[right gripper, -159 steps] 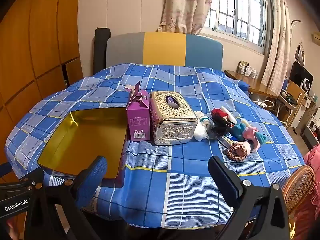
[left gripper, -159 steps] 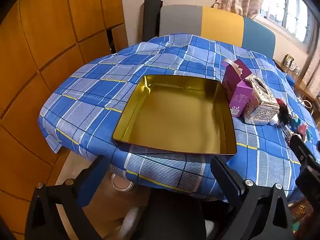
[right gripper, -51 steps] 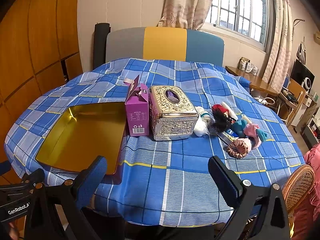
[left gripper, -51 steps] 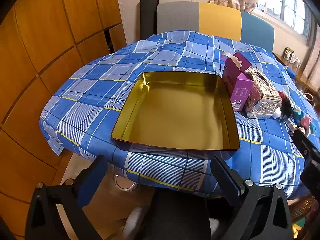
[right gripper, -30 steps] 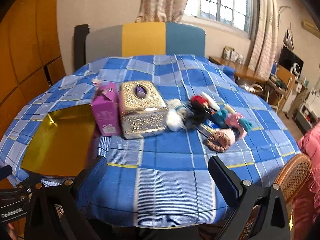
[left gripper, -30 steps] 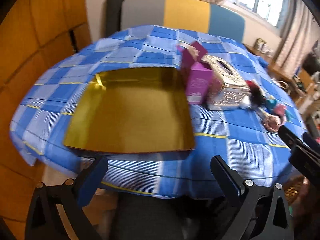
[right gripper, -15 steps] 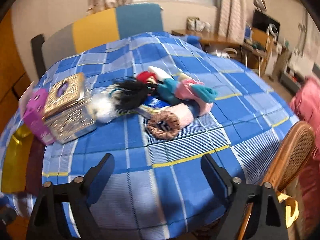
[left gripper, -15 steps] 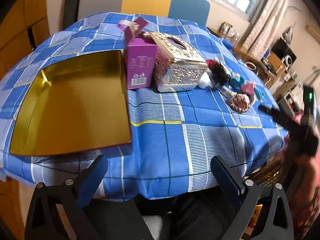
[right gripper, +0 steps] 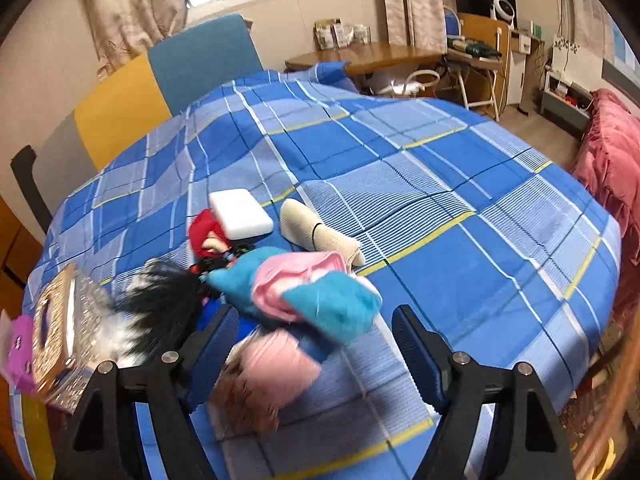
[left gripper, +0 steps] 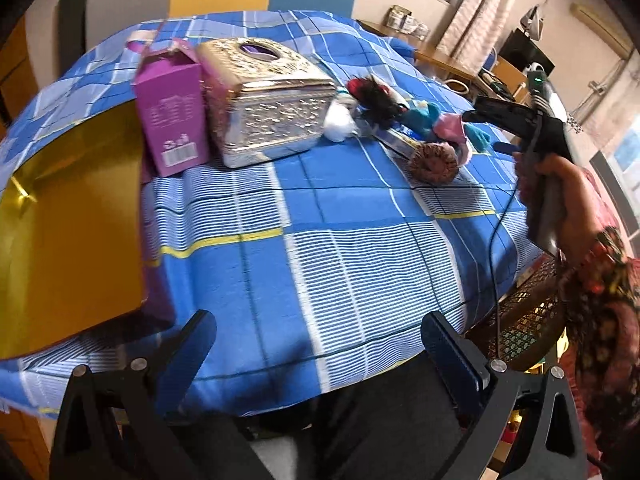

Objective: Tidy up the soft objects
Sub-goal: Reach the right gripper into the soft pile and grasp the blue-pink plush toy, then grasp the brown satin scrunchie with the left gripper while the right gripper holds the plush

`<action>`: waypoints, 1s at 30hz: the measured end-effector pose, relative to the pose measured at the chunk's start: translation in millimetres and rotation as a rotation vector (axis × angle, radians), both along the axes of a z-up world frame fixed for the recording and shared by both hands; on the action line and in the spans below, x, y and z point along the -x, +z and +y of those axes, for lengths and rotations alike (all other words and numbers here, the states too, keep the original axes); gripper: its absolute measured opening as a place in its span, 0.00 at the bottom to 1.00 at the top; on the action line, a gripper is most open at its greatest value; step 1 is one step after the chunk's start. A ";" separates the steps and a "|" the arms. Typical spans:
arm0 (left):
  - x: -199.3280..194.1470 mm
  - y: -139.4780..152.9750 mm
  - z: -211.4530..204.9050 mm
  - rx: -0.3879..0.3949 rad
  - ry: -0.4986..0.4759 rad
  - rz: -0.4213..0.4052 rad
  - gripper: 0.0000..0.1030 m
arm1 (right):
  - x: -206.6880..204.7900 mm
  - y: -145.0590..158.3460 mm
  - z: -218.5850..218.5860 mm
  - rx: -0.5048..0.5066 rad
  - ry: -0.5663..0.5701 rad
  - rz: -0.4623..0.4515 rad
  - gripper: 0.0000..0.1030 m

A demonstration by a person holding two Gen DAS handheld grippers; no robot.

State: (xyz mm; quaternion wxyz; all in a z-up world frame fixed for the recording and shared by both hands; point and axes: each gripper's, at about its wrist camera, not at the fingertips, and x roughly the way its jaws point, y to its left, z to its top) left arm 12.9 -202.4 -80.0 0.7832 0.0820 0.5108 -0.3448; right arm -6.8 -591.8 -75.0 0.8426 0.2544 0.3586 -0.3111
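Note:
A heap of soft things lies on the blue checked tablecloth (right gripper: 460,208): a teal and pink plush piece (right gripper: 304,288), a pink-brown scrunchie (right gripper: 264,380), a black fuzzy item (right gripper: 160,296), a red item (right gripper: 204,232), a white pad (right gripper: 240,214) and a beige roll (right gripper: 316,232). My right gripper (right gripper: 310,320) hovers just over the plush piece and scrunchie. Its jaws are closing, and the pads do not touch either item. In the left wrist view it shows as the right gripper (left gripper: 484,132) in a hand beside the heap (left gripper: 400,112). My left gripper (left gripper: 316,332) is open and holds nothing at the table's near edge.
A gold tray (left gripper: 60,220) sits at the left, with a purple carton (left gripper: 172,108) and a silver tissue box (left gripper: 268,112) between it and the heap. A wicker chair (left gripper: 524,320) stands by the right edge. A pink cloth (right gripper: 608,152) hangs at the far right.
Both grippers swung right, away from the tray. The right gripper came down over the heap of soft things and its jaws narrowed. The left gripper stays open.

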 end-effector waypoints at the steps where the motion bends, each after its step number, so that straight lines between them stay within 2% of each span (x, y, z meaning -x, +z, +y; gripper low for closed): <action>1: -0.8 -1.8 -4.0 -0.001 -0.010 0.006 1.00 | -4.9 -4.6 -4.6 -0.004 0.007 0.007 0.78; 7: -2.9 -13.6 -27.0 -0.034 -0.043 0.022 1.00 | -25.0 -19.7 -12.2 -0.004 0.076 0.033 0.68; 9: -4.4 -14.8 -34.6 -0.039 -0.040 0.007 1.00 | -31.5 -20.7 -13.5 -0.003 0.107 0.028 0.48; 10: -6.5 -16.3 -40.8 -0.049 -0.047 0.010 1.00 | -35.4 -21.0 -13.1 0.012 0.124 0.037 0.45; 12: -10.7 -20.3 -51.4 -0.050 -0.070 0.034 0.99 | -38.4 -21.2 -10.8 0.038 0.147 0.047 0.33; 14: -14.9 -21.7 -64.2 -0.025 -0.095 0.052 0.99 | -36.9 -18.6 -9.8 0.012 0.172 0.007 0.28; 20: -24.1 -22.8 -107.6 0.067 -0.162 0.086 1.00 | -25.2 -8.5 -8.1 0.003 0.175 -0.070 0.25; 22: -26.2 -24.0 -126.5 0.058 -0.181 0.077 1.00 | -15.3 -1.6 -9.2 0.006 0.161 -0.122 0.25; 25: -27.3 -21.4 -159.7 0.031 -0.218 -0.009 1.00 | -4.3 7.9 -12.0 0.040 0.122 -0.168 0.25; 30: -31.8 -20.1 -215.8 0.053 -0.304 -0.128 1.00 | 8.1 12.0 -28.1 0.013 0.037 -0.214 0.25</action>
